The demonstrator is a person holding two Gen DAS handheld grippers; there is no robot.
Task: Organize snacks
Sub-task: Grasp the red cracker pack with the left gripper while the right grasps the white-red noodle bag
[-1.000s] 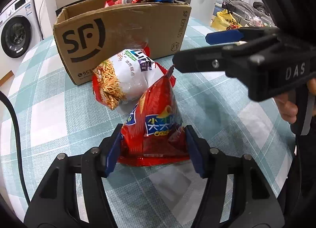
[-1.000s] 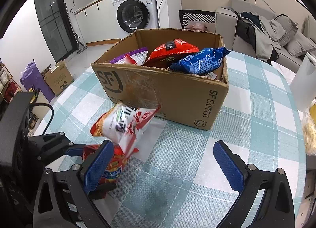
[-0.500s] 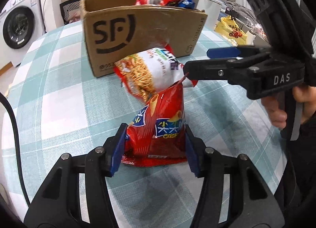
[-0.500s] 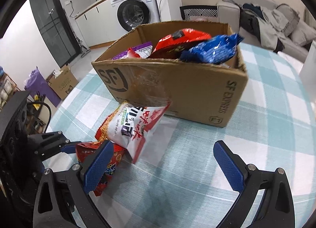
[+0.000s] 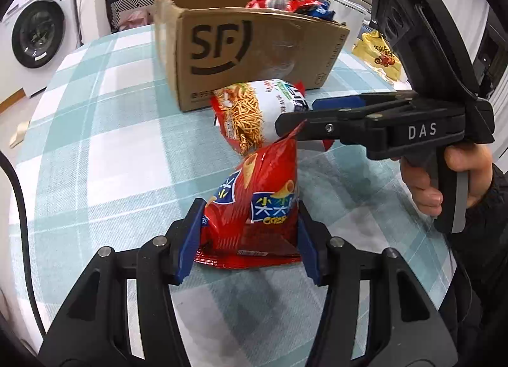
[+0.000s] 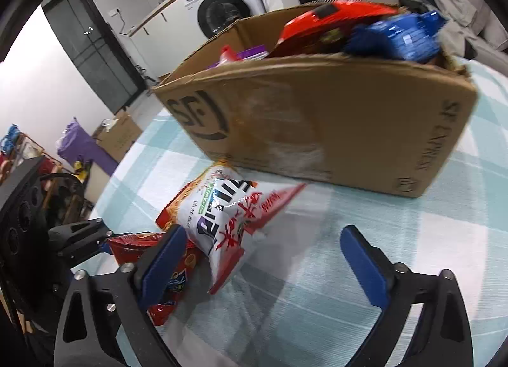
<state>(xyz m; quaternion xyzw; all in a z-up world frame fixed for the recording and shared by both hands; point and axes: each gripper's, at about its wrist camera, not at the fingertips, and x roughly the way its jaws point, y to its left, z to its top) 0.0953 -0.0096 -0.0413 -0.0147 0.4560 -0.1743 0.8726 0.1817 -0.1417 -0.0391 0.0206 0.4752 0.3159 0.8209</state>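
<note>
The red crisps bag stands upright between the left gripper pads, clamped at its base, long axis vertical. Beyond its top, the white noodle-snack bag lies tilted toward the cardboard box. The right gripper straddles it, jaws wide and closing, pads not pressing.

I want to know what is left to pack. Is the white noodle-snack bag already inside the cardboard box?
No. The white noodle-snack bag lies on the checked tablecloth in front of the cardboard box.
</note>
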